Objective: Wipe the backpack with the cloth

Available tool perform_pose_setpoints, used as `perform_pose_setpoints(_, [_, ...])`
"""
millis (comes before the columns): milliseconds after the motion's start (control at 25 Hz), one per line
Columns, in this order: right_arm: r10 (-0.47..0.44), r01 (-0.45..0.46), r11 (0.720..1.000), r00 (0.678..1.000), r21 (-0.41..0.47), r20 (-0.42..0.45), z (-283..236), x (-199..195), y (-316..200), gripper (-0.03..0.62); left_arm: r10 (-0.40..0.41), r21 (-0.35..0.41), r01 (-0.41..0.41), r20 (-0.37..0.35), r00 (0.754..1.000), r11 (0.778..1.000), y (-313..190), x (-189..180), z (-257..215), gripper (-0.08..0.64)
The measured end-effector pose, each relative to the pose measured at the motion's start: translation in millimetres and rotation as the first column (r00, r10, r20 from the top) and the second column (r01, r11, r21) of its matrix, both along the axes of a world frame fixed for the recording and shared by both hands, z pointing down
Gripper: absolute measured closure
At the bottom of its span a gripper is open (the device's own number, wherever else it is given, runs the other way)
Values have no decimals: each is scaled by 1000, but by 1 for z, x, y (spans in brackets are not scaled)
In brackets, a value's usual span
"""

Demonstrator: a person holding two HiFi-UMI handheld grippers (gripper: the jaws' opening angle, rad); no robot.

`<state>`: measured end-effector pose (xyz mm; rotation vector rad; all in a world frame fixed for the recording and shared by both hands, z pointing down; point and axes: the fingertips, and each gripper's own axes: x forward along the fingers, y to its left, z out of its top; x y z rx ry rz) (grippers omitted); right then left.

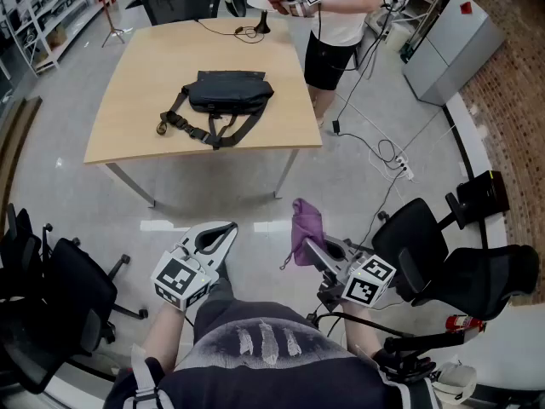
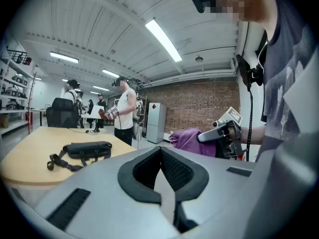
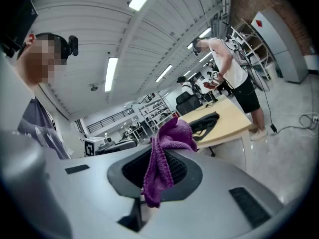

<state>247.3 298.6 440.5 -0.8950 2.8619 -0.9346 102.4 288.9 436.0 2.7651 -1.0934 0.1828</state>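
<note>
The backpack [image 1: 228, 92] lies black and flat near the middle of the wooden table [image 1: 128, 75], straps [image 1: 192, 128] trailing toward the near edge. It is too small in view for me to make out finer detail, and it is well apart from me. My right claw [image 1: 312, 245] is clamped on the purple cloth [image 1: 306, 221], which bunches above the jaws and hides their tips. My left claw [image 1: 226, 228] is closed on nothing.
</note>
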Motion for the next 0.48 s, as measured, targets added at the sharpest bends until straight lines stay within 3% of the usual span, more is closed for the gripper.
perform_pose_setpoints(120, [-22, 30, 993, 997, 116, -74, -14, -51, -44, 563, 6, 83, -6, -7, 1000, 997, -47, -48, -24, 552])
perform_pose_setpoints(240, [-14, 32, 984, 994, 175, -105, -22, -97, -88, 563, 45, 146, -45, 4, 999, 988, -91, -86, -44, 552])
perform_pose_setpoints(480, [-15, 41, 967, 994, 251, -104, -45, -159, -147, 563, 29, 149, -18, -74, 997, 989, -158, -140, -70, 552])
